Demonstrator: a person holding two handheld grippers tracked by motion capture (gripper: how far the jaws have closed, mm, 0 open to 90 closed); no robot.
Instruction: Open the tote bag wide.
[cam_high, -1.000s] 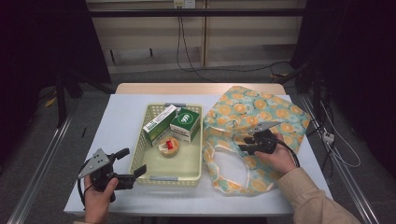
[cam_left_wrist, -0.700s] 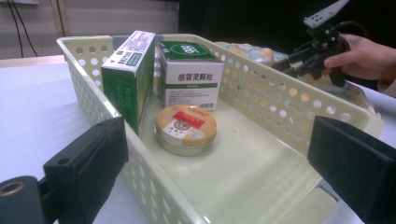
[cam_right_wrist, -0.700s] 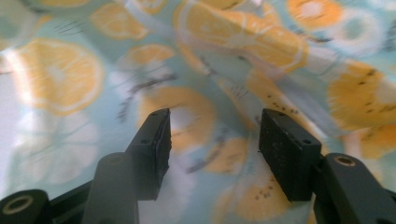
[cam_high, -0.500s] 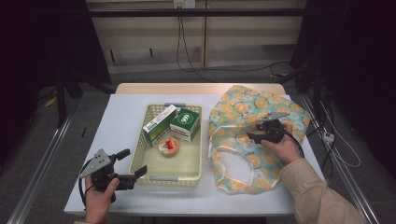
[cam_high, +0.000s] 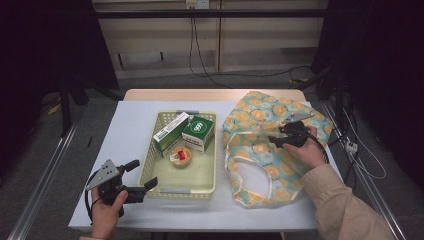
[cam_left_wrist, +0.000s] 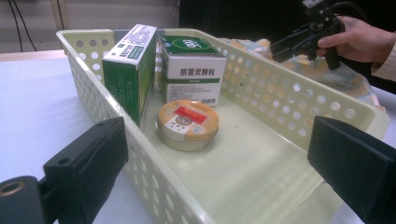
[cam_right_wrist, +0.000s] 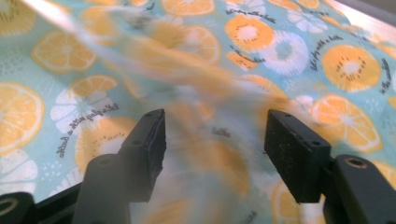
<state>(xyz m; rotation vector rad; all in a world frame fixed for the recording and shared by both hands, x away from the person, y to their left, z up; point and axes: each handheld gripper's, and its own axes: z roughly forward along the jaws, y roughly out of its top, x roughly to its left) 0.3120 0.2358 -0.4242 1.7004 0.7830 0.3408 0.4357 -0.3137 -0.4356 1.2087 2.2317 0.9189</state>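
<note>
Currently: right gripper (cam_high: 278, 136) over citrus-print cloth bag (cam_high: 260, 150), jaws just opening, nothing gripped.
Left gripper (cam_high: 141, 175) open beside basket (cam_high: 200, 180).

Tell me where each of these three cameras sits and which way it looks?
High view: above the table's near side, looking forward and down; both forearms, left hand-held gripper, right hand-held gripper.
Left gripper view: along open jaws into the basket.
Right gripper view: along open jaws onto the fruit-print bag.
Shared: high and left gripper views both show the basket.

High overhead, two close tongs cameras
</note>
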